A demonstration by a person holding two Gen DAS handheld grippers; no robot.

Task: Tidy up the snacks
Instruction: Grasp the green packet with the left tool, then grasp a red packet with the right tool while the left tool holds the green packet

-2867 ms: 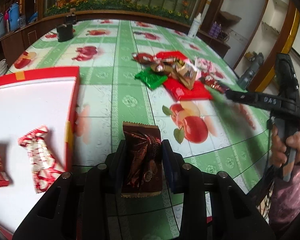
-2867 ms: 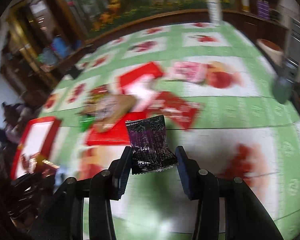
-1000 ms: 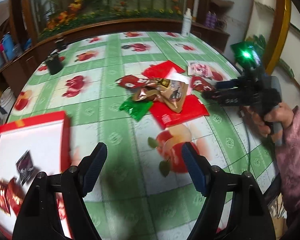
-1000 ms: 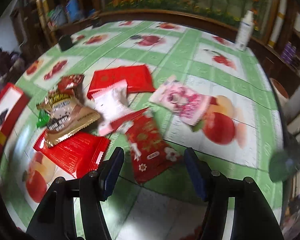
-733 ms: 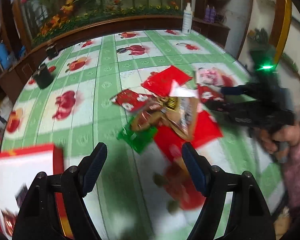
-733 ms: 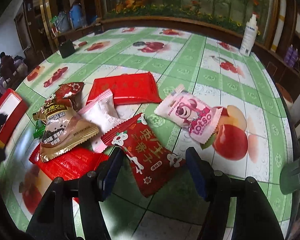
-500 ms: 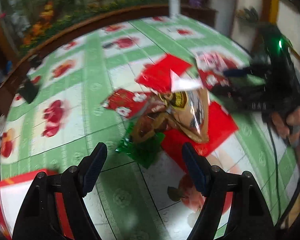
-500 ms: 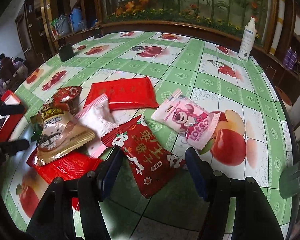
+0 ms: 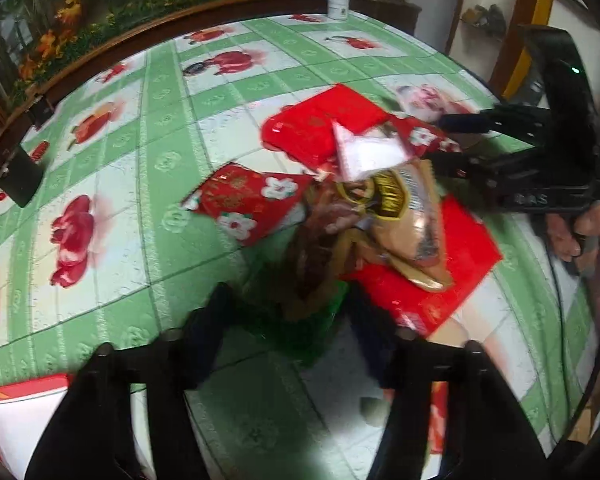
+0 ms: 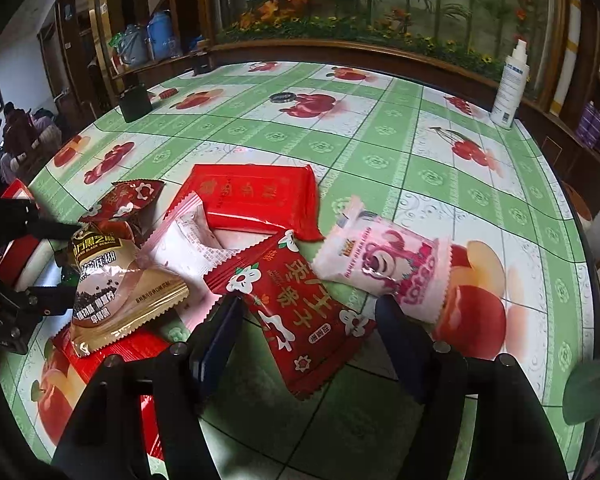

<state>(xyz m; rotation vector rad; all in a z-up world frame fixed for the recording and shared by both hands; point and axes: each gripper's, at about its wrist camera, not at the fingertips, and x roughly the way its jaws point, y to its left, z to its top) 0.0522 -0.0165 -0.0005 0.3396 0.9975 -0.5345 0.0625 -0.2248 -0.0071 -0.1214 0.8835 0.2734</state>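
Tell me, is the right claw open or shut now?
Open. The right claw has its two fingers spread wide on either side of the red flower-print packet, which lies flat on the table, not gripped.

Snack packets on the table, counted by kind.
Two flowered red packets [image 10: 304, 312], two flat red packs [image 10: 256, 196], one pink [image 10: 384, 264], one white [image 10: 188, 240], one gold [image 10: 116, 284], one green [image 9: 300, 328].

Far half of desk [image 10: 340, 128]: bare cloth, open for passing.
Edge obstacles: spray bottle [image 10: 510, 88] at the far right rim, dark box [image 10: 135, 102] at the far left.
Middle: snack pile [image 10: 204, 248] packed tight, packets overlapping.
Flanks: left gripper [image 9: 288, 320] and right gripper [image 10: 308, 312] face each other across the pile.
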